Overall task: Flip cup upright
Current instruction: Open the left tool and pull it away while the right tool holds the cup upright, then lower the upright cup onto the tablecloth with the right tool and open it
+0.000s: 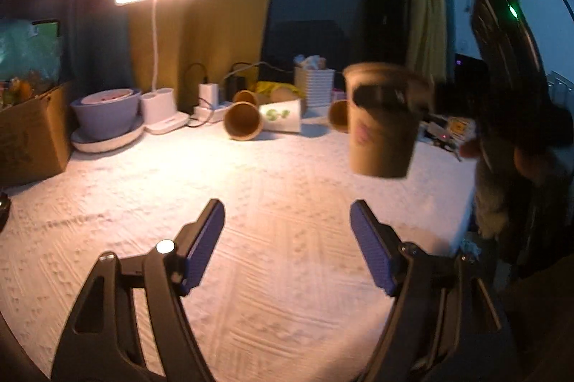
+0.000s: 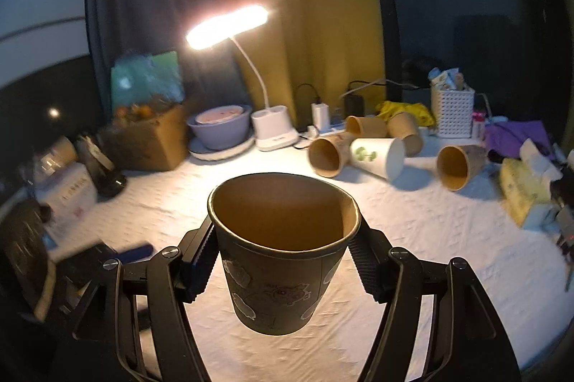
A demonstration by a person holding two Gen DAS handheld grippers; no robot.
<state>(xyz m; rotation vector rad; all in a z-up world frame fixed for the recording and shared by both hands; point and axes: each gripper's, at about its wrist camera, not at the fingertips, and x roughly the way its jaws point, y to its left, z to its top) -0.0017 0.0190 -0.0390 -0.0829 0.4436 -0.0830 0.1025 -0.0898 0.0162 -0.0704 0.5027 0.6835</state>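
Observation:
My right gripper (image 2: 283, 238) is shut on a brown paper cup (image 2: 280, 281) just below its rim. The cup is upright, mouth up, held above the white tablecloth (image 2: 412, 238). In the left wrist view the same cup (image 1: 382, 131) hangs blurred in the air at the right, with the right gripper (image 1: 384, 98) clamped near its top. My left gripper (image 1: 287, 220) is open and empty, low over the cloth, to the left of and nearer than the cup.
Several brown cups (image 2: 328, 154) and a white cup (image 2: 376, 154) lie on their sides at the back. A lit desk lamp (image 2: 272, 127), a purple bowl (image 2: 222, 125), a cardboard box (image 2: 150, 138), a white basket (image 2: 452, 111) and chargers line the back edge. Clutter sits at the right (image 2: 527, 188).

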